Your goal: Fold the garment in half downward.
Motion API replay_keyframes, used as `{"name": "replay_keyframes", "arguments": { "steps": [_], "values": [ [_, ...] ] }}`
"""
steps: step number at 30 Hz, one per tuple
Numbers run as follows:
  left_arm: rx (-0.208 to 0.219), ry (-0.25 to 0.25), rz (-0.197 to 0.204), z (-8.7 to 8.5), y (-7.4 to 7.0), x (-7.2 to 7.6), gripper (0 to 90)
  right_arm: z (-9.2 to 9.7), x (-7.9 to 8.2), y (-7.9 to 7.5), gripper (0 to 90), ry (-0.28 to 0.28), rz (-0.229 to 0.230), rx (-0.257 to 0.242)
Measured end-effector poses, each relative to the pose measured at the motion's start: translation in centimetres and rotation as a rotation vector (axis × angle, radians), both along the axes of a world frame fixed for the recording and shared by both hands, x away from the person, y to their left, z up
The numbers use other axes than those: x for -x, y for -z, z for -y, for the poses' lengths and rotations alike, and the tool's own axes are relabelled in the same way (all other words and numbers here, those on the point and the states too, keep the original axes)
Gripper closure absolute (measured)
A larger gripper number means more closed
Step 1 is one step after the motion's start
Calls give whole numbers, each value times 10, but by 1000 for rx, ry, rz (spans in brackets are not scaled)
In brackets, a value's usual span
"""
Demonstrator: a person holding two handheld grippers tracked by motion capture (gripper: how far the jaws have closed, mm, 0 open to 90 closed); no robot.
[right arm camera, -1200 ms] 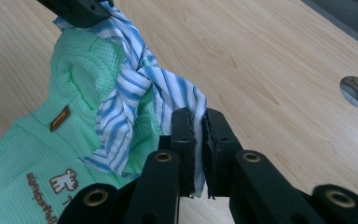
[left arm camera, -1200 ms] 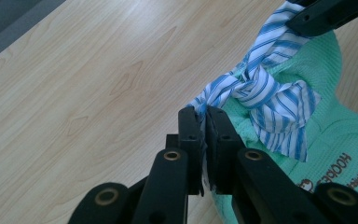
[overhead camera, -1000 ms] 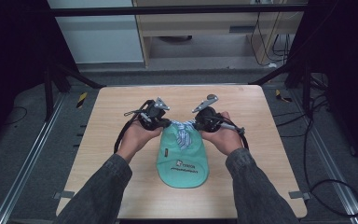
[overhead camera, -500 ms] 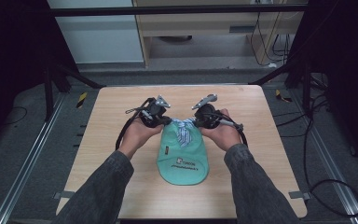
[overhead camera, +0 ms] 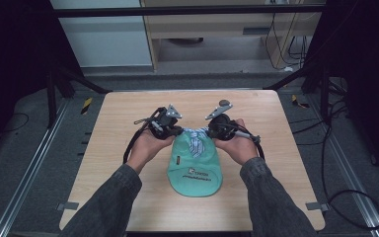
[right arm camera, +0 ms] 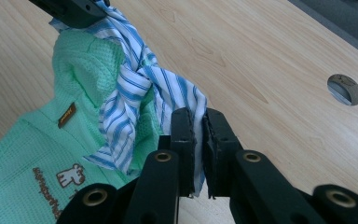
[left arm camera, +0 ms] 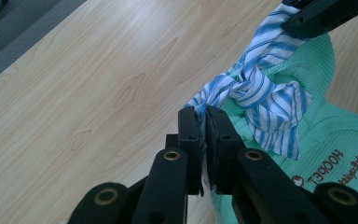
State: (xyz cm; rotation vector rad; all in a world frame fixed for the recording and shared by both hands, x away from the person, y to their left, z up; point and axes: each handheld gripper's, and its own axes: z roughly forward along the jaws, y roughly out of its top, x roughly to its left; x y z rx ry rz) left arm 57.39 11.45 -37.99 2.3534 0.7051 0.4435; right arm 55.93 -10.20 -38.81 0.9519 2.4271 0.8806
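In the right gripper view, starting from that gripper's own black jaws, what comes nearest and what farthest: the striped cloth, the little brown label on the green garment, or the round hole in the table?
1. Striped cloth, pinched between the jaws.
2. Brown label, to the left on the green garment.
3. Round hole, far right in the table.

both grippers clamped, hands close together at table centre

left gripper [overhead camera: 176, 131] held in left hand [overhead camera: 148, 144], jaws pinched shut on striped cloth [left arm camera: 256, 100], pointing right; right gripper [overhead camera: 208, 131] held in right hand [overhead camera: 238, 145], jaws likewise pressed shut on the same cloth, pointing left. forearms in dark sleeves reaching in from the near edge, angled inward, tips facing each other just apart.
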Motion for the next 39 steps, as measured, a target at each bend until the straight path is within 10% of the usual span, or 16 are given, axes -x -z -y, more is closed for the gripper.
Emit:
{"name": "replay_keyframes", "arguments": {
  "steps": [12,25,39],
  "values": [
    [7,-5,38,6,-18,-7,854,6,-10,-14,833,32,31,-13],
    [-7,6,45,8,8,10,854,7,12,12,832,12,37,-9],
    [7,14,49,23,-8,-5,854,19,16,3,830,38,68,-26]
  ]
}}
